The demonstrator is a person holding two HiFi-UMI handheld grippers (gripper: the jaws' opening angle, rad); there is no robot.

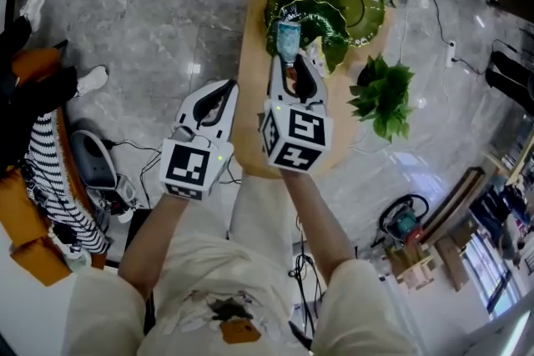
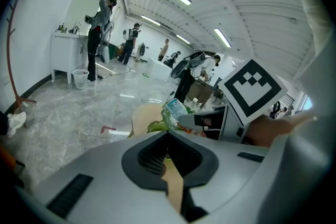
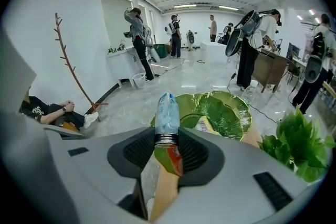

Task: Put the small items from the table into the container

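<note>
The right gripper is clamped on a packet, held above the table; the packet's long axis runs along the jaws, its free end pointing far, toward the green leaf-shaped dishes directly ahead; the right hand is the nearer to the dishes, so the deposit probably falls to it; the packet is pale blue crinkled plastic with a red-and-green near end; the left gripper waits to the left, jaws together, nothing between them.
</note>
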